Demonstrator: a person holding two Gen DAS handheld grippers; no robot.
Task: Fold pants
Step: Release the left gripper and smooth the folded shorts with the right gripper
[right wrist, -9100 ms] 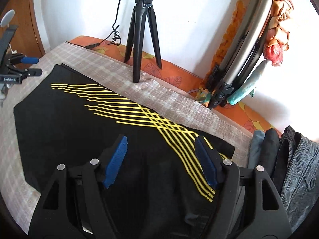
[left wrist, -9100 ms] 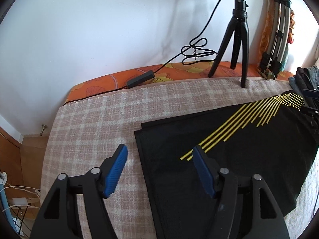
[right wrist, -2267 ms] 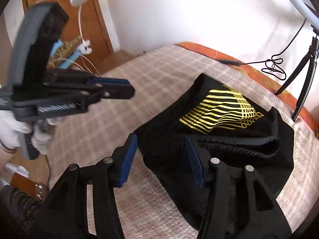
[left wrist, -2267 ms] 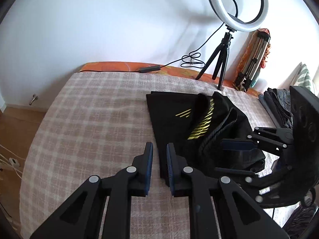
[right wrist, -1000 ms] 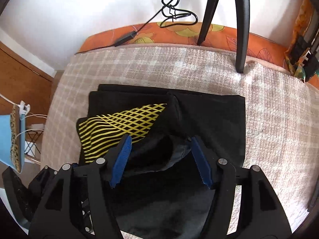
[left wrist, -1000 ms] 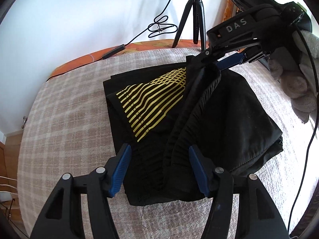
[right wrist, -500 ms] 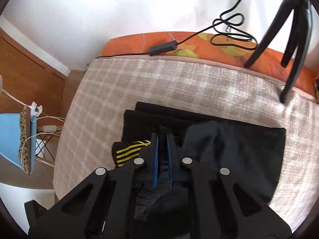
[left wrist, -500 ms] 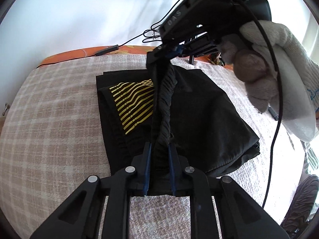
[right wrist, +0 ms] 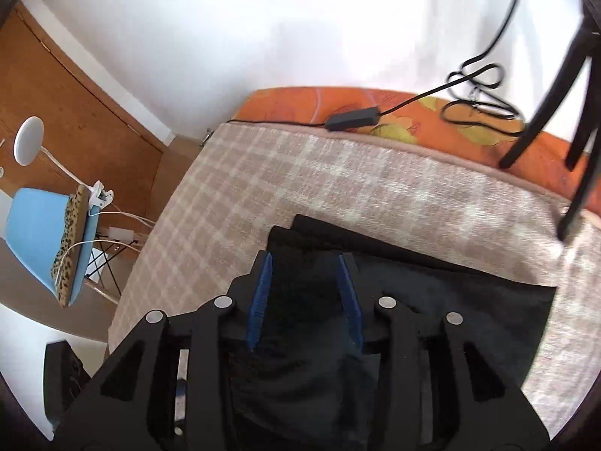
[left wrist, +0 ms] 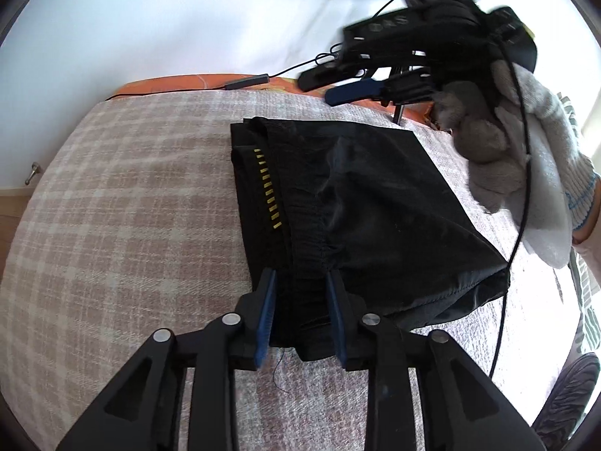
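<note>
The black pants point(left wrist: 368, 203) lie folded on the checked bed cover point(left wrist: 131, 206), with a strip of yellow stripes point(left wrist: 268, 188) showing along the left fold. My left gripper point(left wrist: 298, 282) is open, its jaws either side of the near waistband edge. My right gripper point(left wrist: 334, 88) hovers open above the far edge of the pants, held by a gloved hand point(left wrist: 526, 158). In the right wrist view the right gripper point(right wrist: 304, 259) is open over the pants point(right wrist: 432, 300), near their far left corner.
An orange mattress edge point(right wrist: 300, 105) with a black cable and inline box point(right wrist: 351, 118) runs along the wall. Tripod legs point(right wrist: 541, 112) stand at the far right. A blue chair point(right wrist: 41, 233) and a wooden door point(right wrist: 75, 105) lie beyond the bed's left side.
Both grippers have opened and let go of the waistband. The top layer now lies flat over the yellow stripes. The right gripper has lifted off the pants.
</note>
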